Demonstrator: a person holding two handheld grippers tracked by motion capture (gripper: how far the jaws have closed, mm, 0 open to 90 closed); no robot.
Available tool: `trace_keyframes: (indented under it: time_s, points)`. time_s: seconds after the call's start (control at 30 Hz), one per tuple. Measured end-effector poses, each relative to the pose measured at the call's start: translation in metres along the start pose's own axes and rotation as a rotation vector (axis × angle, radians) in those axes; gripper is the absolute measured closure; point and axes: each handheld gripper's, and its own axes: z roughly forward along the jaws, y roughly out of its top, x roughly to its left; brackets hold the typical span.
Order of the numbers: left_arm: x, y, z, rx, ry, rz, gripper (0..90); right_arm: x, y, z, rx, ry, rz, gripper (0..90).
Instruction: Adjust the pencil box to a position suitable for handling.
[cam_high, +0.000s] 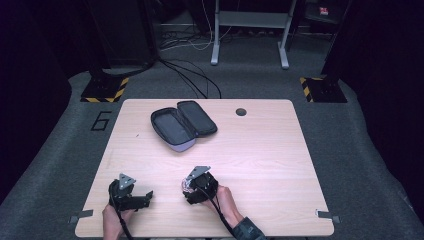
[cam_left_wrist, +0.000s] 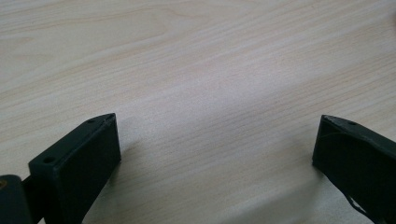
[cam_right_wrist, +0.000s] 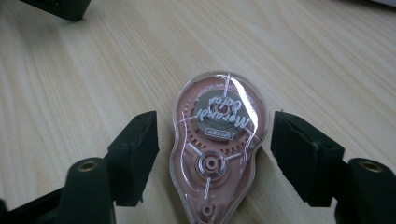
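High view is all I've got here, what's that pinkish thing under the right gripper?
Observer: A correction tape dispenser, clear shell with pink gears inside, lying flat on the table.
Operator: Is the right gripper clamped on it?
Observer: No. The right gripper is open, its jaws on either side of the dispenser with gaps showing.
Operator: And the left gripper, anything between its jaws?
Observer: Nothing. The left gripper is open wide over bare wood.
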Motion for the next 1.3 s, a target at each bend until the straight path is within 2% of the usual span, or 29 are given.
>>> trace_keyframes:
  time_s: [0.03, 0.2, 0.27, 0.47, 0.5, 0.53, 0.63, 0.67, 0.7, 0.9, 0.93, 1.3]
  points:
    - [0.000, 0.000, 0.000, 0.000, 0.000, 0.000, 0.8, 0.001, 0.000, 0.000, 0.015, -0.004, 0.018, 34.9]
    - [0.000, 0.000, 0.000, 0.000, 0.000, 0.000, 0.8, 0.000, -0.001, 0.001, 0.023, -0.007, 0.026, 40.9]
    - [0.000, 0.000, 0.000, 0.000, 0.000, 0.000, 0.8, 0.000, -0.002, -0.001, 0.023, -0.001, 0.026, 48.0]
    - [0.000, 0.000, 0.000, 0.000, 0.000, 0.000, 0.8, -0.001, -0.003, -0.002, 0.012, 0.004, 0.008, 49.2]
    - [0.000, 0.000, 0.000, 0.000, 0.000, 0.000, 0.8, 0.001, -0.004, -0.002, 0.010, 0.005, 0.025, 49.2]
    - [0.000, 0.000, 0.000, 0.000, 0.000, 0.000, 0.8, 0.000, -0.004, -0.002, 0.010, 0.010, 0.007, 49.3]
    - [0.000, 0.000, 0.000, 0.000, 0.000, 0.000, 0.8, 0.000, -0.003, -0.004, 0.005, 0.017, 0.006, 49.4]
    - [0.000, 0.000, 0.000, 0.000, 0.000, 0.000, 0.8, -0.001, -0.003, -0.006, 0.006, 0.015, -0.015, 49.4]
    - [0.000, 0.000, 0.000, 0.000, 0.000, 0.000, 0.8, -0.001, -0.003, -0.006, -0.009, 0.011, -0.013, 49.4]
    - [0.000, 0.000, 0.000, 0.000, 0.000, 0.000, 0.8, -0.006, -0.004, -0.022, -0.040, 0.001, -0.001, 49.4]
    - [0.000, 0.000, 0.000, 0.000, 0.000, 0.000, 0.8, -0.007, -0.005, -0.027, -0.051, -0.006, 0.028, 49.4]
    - [0.000, 0.000, 0.000, 0.000, 0.000, 0.000, 0.8, -0.018, -0.013, -0.055, -0.091, -0.046, 0.066, 49.4]
